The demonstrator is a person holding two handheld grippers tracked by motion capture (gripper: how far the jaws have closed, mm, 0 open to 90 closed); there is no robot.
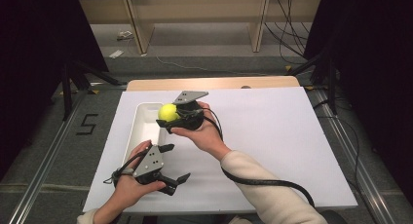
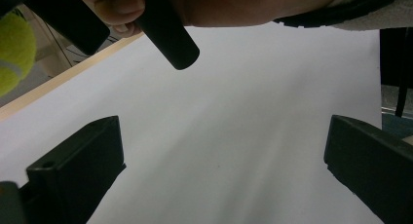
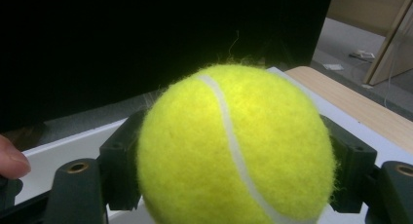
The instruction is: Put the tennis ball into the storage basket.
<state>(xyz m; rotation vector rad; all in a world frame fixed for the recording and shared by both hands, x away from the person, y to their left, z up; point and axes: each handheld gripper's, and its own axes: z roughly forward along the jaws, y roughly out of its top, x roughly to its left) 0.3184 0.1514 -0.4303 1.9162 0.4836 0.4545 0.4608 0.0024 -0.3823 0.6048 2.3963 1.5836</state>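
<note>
The left tool [image 1: 171, 180] is held low at the lower left of the high view, near the front edge of the white sheet [image 1: 272, 136] that covers the desk [image 1: 214, 83], and its jaws are seen spread wide apart with nothing between them. In the left gripper view the two black jaws stand at the bottom corners of the frame, with bare white sheet between them.

Farther up, at the centre left of the high view, the right tool [image 1: 168, 118] is carried in the right hand [image 1: 202, 136] and is clamped on a yellow tennis ball [image 1: 168, 112]. In the right gripper view the tennis ball [image 3: 236, 148] is seen pressed between the two jaws, its white seam curving down the front. The ball is held at the right rim of a white tray [image 1: 139, 131] that lies on the left part of the sheet; whether it is over the tray's inside or just beside the rim cannot be told for certain. A slice of the ball [image 2: 14, 51] is caught at the upper left of the left gripper view.

Beyond the sheet, a strip of bare wooden desk is seen at the far edge.
</note>
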